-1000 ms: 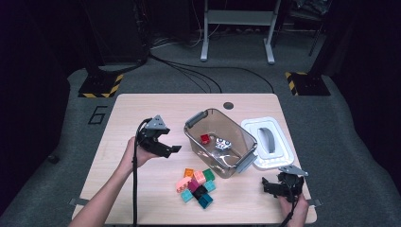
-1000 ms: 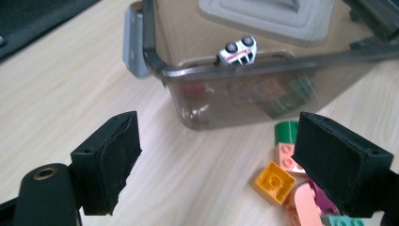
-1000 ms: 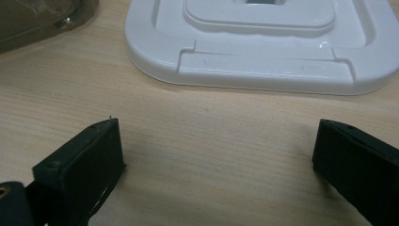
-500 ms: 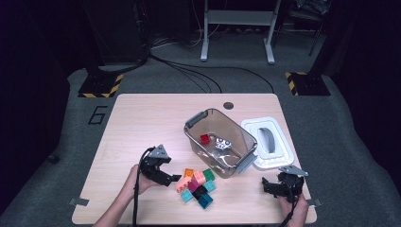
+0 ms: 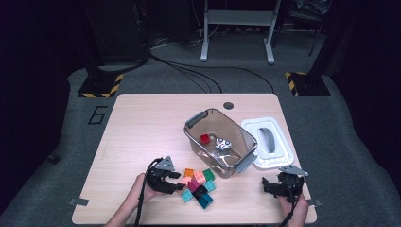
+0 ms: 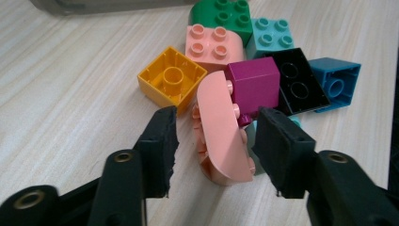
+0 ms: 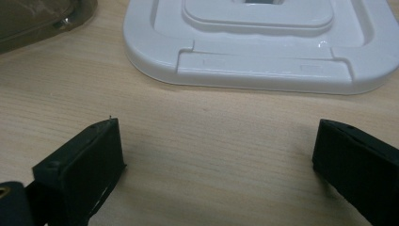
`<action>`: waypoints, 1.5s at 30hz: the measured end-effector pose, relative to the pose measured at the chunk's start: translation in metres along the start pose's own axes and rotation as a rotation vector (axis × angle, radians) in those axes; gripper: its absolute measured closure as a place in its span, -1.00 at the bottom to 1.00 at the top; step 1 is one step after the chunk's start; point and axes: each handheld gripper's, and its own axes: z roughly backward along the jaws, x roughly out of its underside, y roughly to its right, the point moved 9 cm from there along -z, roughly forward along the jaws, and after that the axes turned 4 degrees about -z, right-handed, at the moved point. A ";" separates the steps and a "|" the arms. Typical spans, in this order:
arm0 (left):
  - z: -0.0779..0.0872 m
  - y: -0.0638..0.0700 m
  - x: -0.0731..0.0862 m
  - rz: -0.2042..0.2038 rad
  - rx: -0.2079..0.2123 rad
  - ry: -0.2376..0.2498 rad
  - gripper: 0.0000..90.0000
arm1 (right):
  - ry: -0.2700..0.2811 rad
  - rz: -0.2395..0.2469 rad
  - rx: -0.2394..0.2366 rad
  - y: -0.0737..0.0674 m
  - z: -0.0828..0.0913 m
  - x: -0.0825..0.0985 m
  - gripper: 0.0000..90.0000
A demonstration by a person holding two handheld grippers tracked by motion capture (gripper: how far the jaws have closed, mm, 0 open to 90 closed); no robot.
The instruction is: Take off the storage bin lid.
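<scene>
The left gripper [image 6: 214, 136] stands low over the heap of bricks near the front edge of the table [image 5: 142, 123], and its jaws have just been closing around the pink brick [image 6: 221, 132], which lies on its side between them. In the left gripper view a small gap shows on each side, so the pads do not press on the brick yet and the grip is not made. The first risk is the shape: the brick has a rounded back, and a pad that meets this curve can slide off, so the brick may tip or squirt out toward the person. The second risk is the neighbours. The purple brick [image 6: 254, 84] touches the pink one at about 1 o'clock, and the far pad sits very near it, so I think the jaws may pinch both, or push the purple brick into the black brick [image 6: 301, 87] behind it. The yellow brick [image 6: 171, 80] at 11 o'clock is close to the near pad too and may be dragged. If the lift begins with a weak hold, the brick can fall back on the heap and scatter it before it reaches the bin [image 5: 220, 137], which stands at about 1 o'clock from the heap in the high view. The right gripper [image 5: 279, 187] rests with jaws wide apart and empty, just before the white lid [image 7: 263, 42], so it gives no trouble.
</scene>
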 end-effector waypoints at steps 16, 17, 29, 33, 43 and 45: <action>0.006 -0.012 0.017 -0.022 -0.036 -0.063 0.49 | 0.000 0.001 0.000 0.000 0.000 0.000 -0.97; 0.007 -0.012 0.018 -0.016 -0.038 -0.060 0.49 | 0.000 0.001 0.000 0.000 0.000 0.000 -0.97; 0.009 -0.025 0.018 0.027 -0.034 -0.055 0.18 | 0.000 -0.001 0.001 0.000 0.000 0.000 -0.97; 0.003 -0.025 0.013 0.025 -0.033 -0.079 0.16 | 0.000 0.000 0.001 0.000 0.000 0.000 -0.97; 0.000 -0.029 0.011 0.025 -0.027 -0.096 0.47 | 0.000 0.000 0.001 0.000 0.000 0.000 -0.97; 0.002 -0.030 0.011 0.022 -0.033 -0.101 0.48 | 0.000 -0.001 0.002 0.000 0.000 0.000 -0.97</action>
